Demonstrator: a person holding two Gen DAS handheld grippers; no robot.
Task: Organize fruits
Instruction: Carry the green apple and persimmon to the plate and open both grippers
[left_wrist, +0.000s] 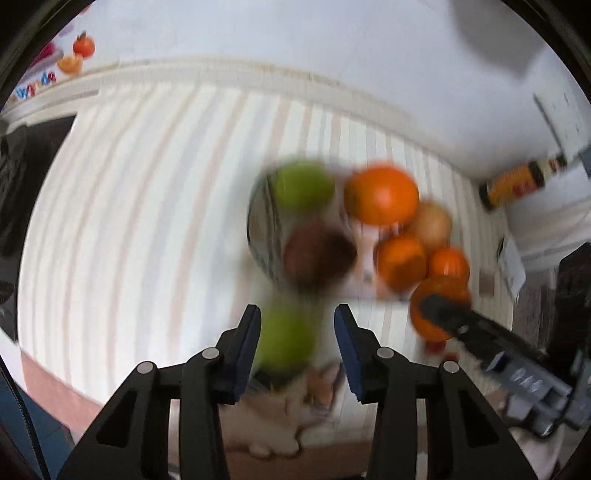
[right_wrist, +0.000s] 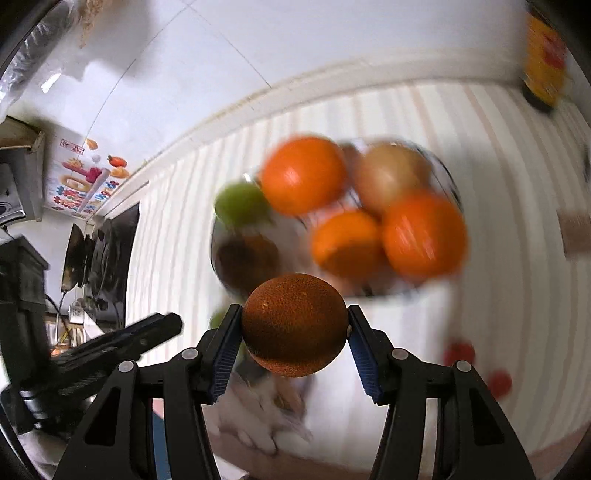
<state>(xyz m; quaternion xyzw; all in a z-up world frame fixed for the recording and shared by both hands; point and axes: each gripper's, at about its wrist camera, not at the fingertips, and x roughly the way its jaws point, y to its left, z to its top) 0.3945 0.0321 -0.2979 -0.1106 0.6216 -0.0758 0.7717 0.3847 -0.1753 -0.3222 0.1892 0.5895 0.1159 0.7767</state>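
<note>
A metal fruit bowl stands on the striped tablecloth and holds oranges, a green apple, a dark brown fruit and a tan fruit. My right gripper is shut on an orange, held above the table just in front of the bowl. My left gripper is open above a second green apple lying on the table. Both views are motion-blurred.
A yellow-labelled bottle lies at the table's far right. Small red fruits lie on the cloth to the right. A cat-print patch is on the near cloth. A dark stove sits left.
</note>
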